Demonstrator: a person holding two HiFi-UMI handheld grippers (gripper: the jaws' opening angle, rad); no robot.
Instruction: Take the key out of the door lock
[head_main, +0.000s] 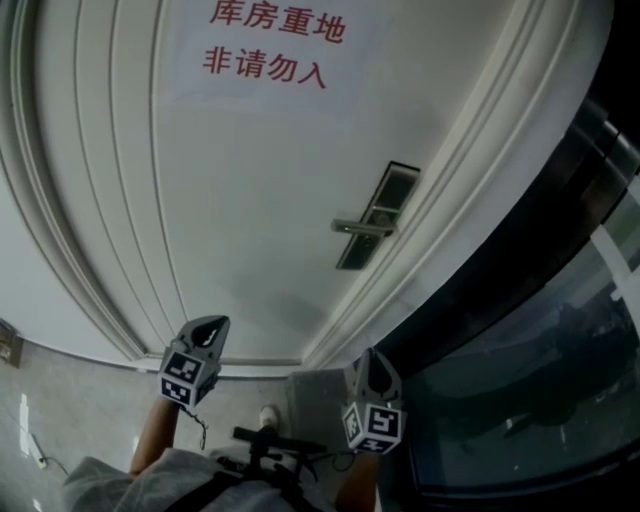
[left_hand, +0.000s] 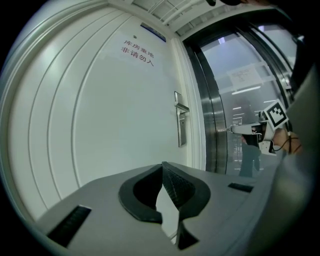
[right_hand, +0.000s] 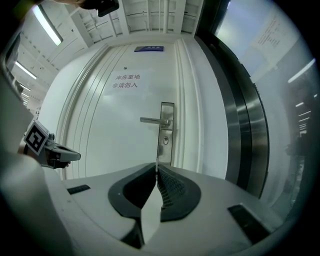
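1. Nearest the viewer in the head view, the person's two arms reach forward. Each holds a gripper topped by a cube with square markers.
2. The left gripper has its jaws closed together with nothing between them. It hangs off to the left, well apart from the door.
3. The right gripper has its jaws pressed almost together on a thin pale sliver that juts from their tips. It is very small, but it appears to be the key. In the left gripper view the same thin point sticks out of this gripper toward the door.
4. Beyond the jaws stands a white panelled door. On it are an upright lock plate and a lever handle pointing left.
5. The keyhole sits below the handle. It looks dark, with no key seen in it. The right gripper is well apart from the plate.
6. Higher on the door is a sign in red characters. A steel-framed glass wall runs along the right.
7. The key looks already free, so the step in hand is carrying it clear.
8. To do that well, hold the pinch firm and draw straight back without rolling the wrist, because so little metal is gripped that it could slip. The left gripper can stay aside.
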